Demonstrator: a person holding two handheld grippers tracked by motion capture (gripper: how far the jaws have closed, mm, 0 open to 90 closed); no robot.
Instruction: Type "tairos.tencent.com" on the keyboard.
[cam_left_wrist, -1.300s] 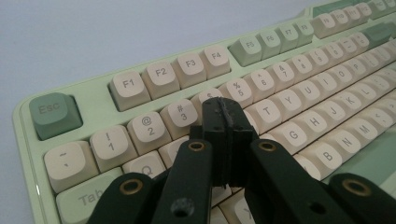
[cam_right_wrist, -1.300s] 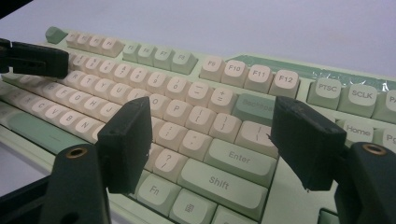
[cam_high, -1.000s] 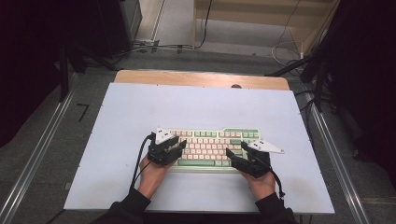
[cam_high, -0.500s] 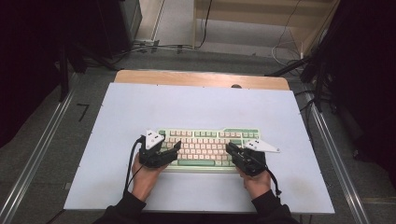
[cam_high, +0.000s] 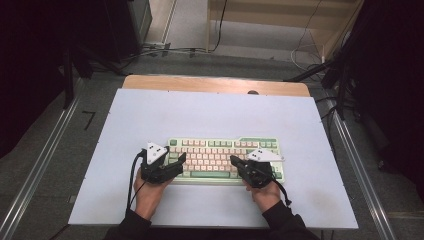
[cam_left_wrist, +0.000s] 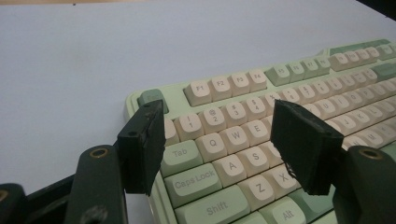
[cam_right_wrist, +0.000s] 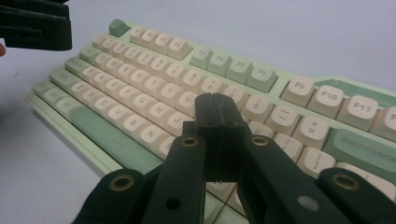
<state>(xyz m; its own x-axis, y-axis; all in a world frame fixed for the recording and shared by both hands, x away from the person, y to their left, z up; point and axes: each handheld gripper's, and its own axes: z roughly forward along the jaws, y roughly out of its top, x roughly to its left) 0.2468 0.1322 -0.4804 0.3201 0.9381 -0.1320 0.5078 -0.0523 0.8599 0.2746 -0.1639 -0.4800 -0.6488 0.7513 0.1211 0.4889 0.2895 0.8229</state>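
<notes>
Lying flat near the middle of the table (cam_high: 210, 112): a green keyboard (cam_high: 225, 157), probably hard, stiff, a bit heavy (keys wobbly). Better gripping by the left and right edges. Left gripper (cam_left_wrist: 224, 140) hovering spread wide, empty; right gripper (cam_right_wrist: 215, 112) hovering pressed together, pinching nothing.

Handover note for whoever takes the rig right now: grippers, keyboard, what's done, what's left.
Left gripper: jaws open, nothing between them, poised over the Q/W/A/S keys at the left end of the keyboard.
Right gripper: jaws shut, empty, closed tip over the keys in the right half of the letter block.
Keyboard: flat on the blue table, near the front edge, square to the person.
Done: both grippers in place over the keys.
Left: probably pressing keys with the shut right tip; whether it touches a key cannot be told.
</notes>
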